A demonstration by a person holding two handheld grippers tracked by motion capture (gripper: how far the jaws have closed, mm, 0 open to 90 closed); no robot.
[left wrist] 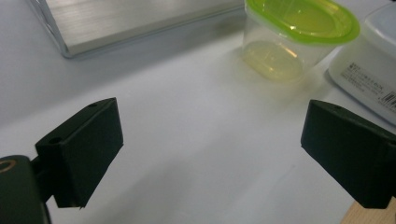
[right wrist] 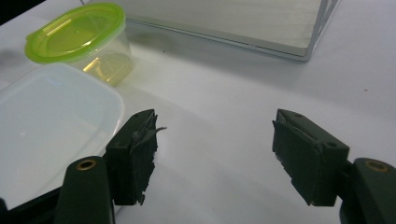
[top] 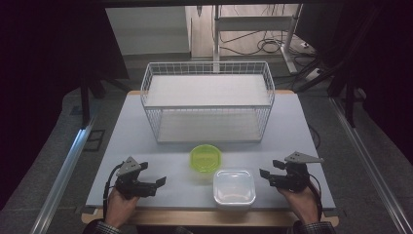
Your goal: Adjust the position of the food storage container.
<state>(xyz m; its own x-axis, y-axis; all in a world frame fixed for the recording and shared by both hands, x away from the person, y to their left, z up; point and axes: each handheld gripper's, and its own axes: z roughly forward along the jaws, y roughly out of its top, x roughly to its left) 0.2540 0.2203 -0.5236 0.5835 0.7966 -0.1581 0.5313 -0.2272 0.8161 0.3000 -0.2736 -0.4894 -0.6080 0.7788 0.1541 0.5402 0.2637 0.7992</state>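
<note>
A round clear tub with a green lid [top: 205, 158] [left wrist: 299, 35] [right wrist: 81, 42] stands mid-table in front of the wire basket. Just right of it and nearer me sits a square white lidded box [top: 234, 187] [left wrist: 369, 65] [right wrist: 46, 126]. My left gripper [top: 157, 183] [left wrist: 212, 149] rests low at the front left, jaws wide apart over bare table, pointing toward the tub. At the front right my right gripper [top: 265, 174] [right wrist: 212, 149] is open too, nothing between its jaws, with the white box beside its left jaw.
A large white wire basket [top: 208, 101] with a shelf board stands at the back of the white tabletop [top: 146, 146]. A wooden edge runs along the table's front. Dark curtains, cables and a metal stand lie beyond the table.
</note>
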